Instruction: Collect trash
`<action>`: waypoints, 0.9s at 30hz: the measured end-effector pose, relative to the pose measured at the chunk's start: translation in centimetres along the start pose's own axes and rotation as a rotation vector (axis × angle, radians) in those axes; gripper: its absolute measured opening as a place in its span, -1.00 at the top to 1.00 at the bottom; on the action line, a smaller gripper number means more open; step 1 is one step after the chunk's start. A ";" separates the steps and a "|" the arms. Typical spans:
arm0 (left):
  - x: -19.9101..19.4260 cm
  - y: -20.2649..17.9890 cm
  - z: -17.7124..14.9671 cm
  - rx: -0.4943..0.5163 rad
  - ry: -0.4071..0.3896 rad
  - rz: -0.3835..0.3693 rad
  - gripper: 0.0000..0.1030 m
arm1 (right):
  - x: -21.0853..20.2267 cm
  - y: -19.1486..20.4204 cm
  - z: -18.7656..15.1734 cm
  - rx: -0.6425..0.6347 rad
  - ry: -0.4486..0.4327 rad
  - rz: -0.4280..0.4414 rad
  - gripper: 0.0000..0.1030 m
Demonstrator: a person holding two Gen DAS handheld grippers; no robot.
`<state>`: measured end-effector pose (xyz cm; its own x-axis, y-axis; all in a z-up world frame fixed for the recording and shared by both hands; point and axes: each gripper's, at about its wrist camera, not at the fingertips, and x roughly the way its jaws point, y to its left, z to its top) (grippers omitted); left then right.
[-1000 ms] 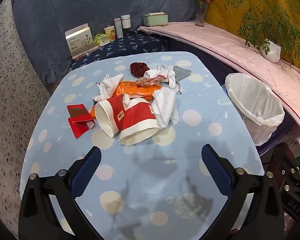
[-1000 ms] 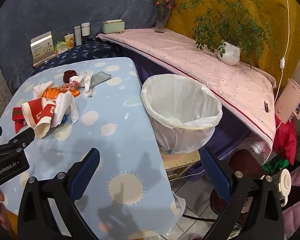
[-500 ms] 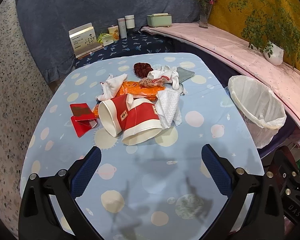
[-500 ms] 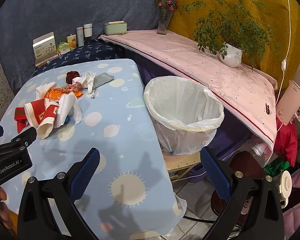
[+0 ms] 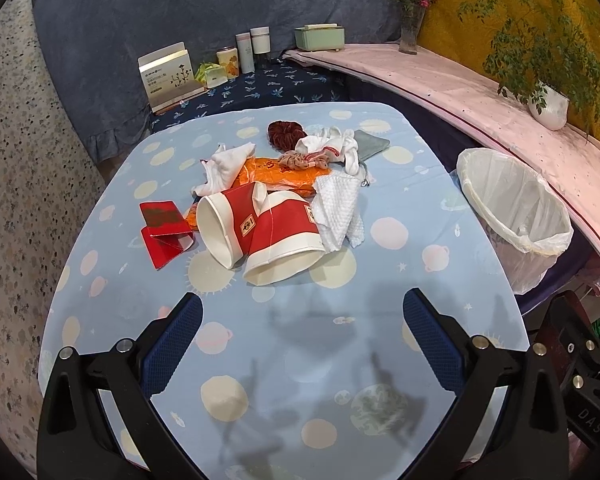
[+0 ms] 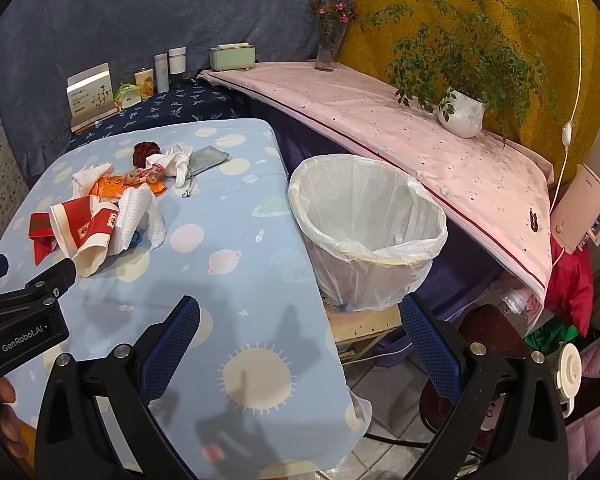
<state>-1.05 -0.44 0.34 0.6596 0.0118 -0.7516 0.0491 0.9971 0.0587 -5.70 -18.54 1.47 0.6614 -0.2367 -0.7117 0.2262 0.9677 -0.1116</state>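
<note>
A heap of trash lies on the blue tablecloth point(image 5: 300, 352): two red-and-white paper cups point(image 5: 276, 236) on their sides, a red carton point(image 5: 162, 232), a white paper towel point(image 5: 338, 212), an orange wrapper point(image 5: 280, 172), white tissues point(image 5: 226, 166) and hair ties point(image 5: 286, 134). The heap also shows in the right wrist view point(image 6: 100, 216). A lined bin point(image 6: 364, 224) stands off the table's right edge. My left gripper point(image 5: 302, 320) is open and empty, short of the cups. My right gripper point(image 6: 300, 324) is open and empty over the table's near right corner.
A pink-covered ledge point(image 6: 380, 120) runs behind the bin with a potted plant point(image 6: 460, 108) and a flower vase point(image 6: 326, 52). Boxes and bottles point(image 5: 244, 56) stand on a dark shelf beyond the table. A grey pouch point(image 5: 370, 148) lies by the heap.
Both grippers have drawn back and shifted slightly; the heap and bin sit a little further off in the views. Nothing was grasped.
</note>
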 end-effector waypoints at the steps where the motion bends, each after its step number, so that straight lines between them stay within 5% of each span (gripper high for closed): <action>1: 0.0 0.0 -0.1 0.000 0.001 0.000 -0.86 | -0.1 0.0 0.0 0.000 -0.002 0.000 -0.87; 27: -0.3 0.7 0.5 -0.005 0.009 0.012 -0.86 | -0.5 0.4 0.6 0.009 -0.011 -0.016 -0.87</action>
<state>-0.84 0.25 0.92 0.6533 0.0242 -0.7567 0.0373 0.9972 0.0641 -5.51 -18.12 2.19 0.6653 -0.2527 -0.7025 0.2430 0.9630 -0.1164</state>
